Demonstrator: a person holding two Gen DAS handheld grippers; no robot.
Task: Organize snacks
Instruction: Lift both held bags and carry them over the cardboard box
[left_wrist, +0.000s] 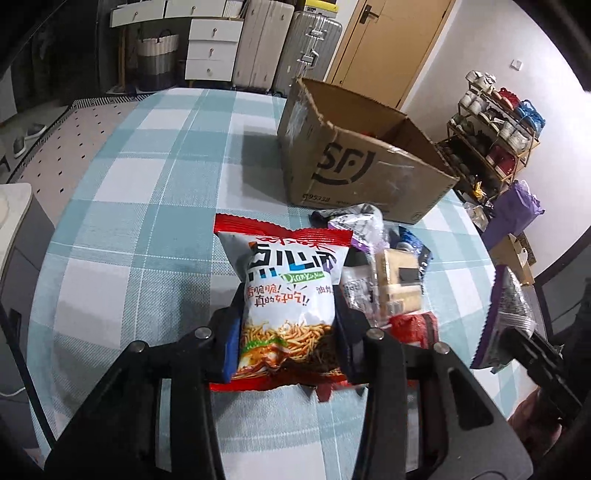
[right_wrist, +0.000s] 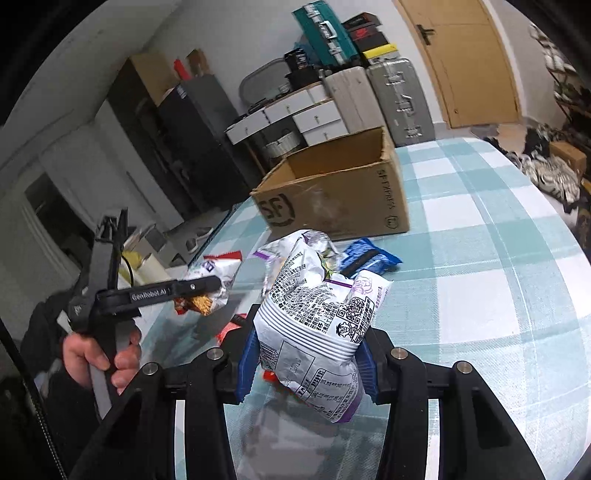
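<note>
My left gripper (left_wrist: 288, 308) is shut on a white-and-red noodle snack bag (left_wrist: 284, 280), held upright just above the checked tablecloth (left_wrist: 147, 206). Right of it lies a pile of several snack packets (left_wrist: 395, 284). Behind stands an open cardboard box (left_wrist: 354, 162). In the right wrist view my right gripper (right_wrist: 306, 356) is shut on a crinkled white-and-purple snack bag (right_wrist: 317, 317), lifted off the table. The left gripper (right_wrist: 207, 286) shows there at the left with its bag (right_wrist: 218, 273), and the box (right_wrist: 332, 192) sits beyond. A blue packet (right_wrist: 369, 258) lies in front of the box.
A person's hand (right_wrist: 99, 358) grips the left tool's handle. Suitcases (left_wrist: 280, 48) and white drawers (left_wrist: 210, 48) stand past the table's far edge. A rack of shoes (left_wrist: 495, 136) is at the right wall. Bare tablecloth stretches left of the box.
</note>
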